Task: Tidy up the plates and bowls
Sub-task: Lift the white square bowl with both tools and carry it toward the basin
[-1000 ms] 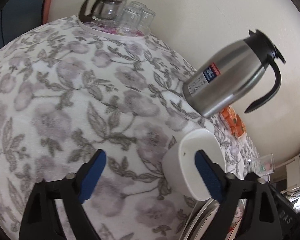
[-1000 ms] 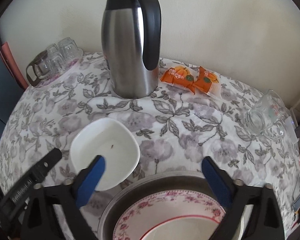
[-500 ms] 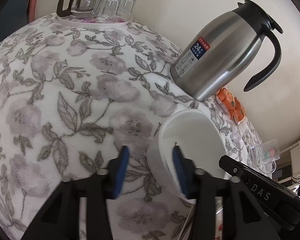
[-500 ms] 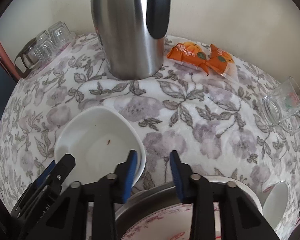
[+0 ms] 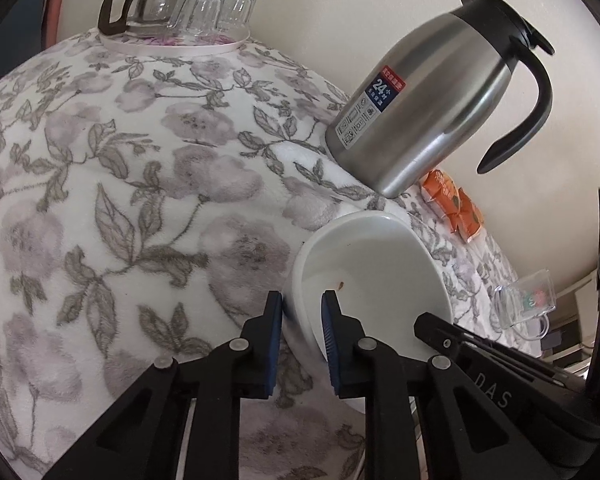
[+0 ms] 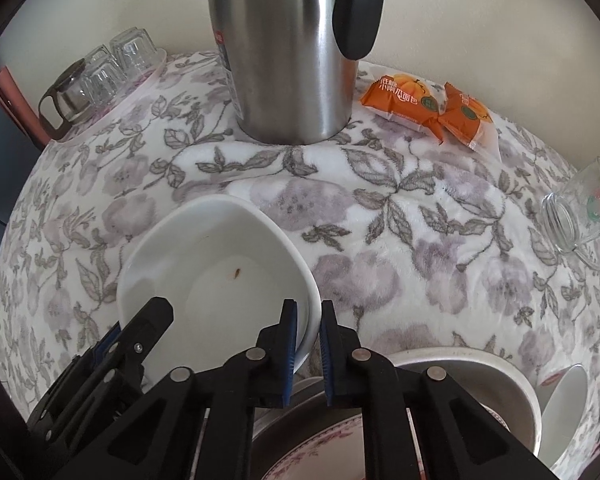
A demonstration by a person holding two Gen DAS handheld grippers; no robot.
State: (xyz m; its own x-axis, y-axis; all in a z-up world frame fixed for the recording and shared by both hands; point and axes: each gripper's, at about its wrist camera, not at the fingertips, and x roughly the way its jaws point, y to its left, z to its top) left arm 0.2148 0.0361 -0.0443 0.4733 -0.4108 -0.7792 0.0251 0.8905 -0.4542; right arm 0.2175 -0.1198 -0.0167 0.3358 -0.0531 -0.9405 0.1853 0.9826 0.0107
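**Two tongs closed on opposite rims of one white bowl**

The white, rounded-square ceramic bowl (image 6: pixel 220 276) rests on the surface covered by a grey floral fleece cloth (image 6: pixel 420 240), at about 7 o'clock from the brushed-steel vacuum jug with black handle (image 6: pixel 284 52) in the right wrist view. A small brown speck lies on its inner floor.

Left tongs (image 5: pixel 302 320): the jaws have just been closing, and the blue pads now straddle the bowl (image 5: pixel 372 276) wall at the rim's 7 o'clock edge, one pad outside and one inside, clenched on that wall. Right tongs (image 6: pixel 309 330): these have also just been closing, and they now pinch the rim at its 5 o'clock corner, inner pad against the inside face.

Key relation: both tongs meet the bowl from its near side, at two corners well apart along the near rim, so the bowl lies at 12 o'clock ahead of each and neither hand is clearly nearer. A lift would therefore probably need both hands to rise together, or the bowl may tilt.

At 6 o'clock, just beside the bowl, sits a metal basin holding a pink-flowered plate (image 6: pixel 320 448). It seems a plausible destination.
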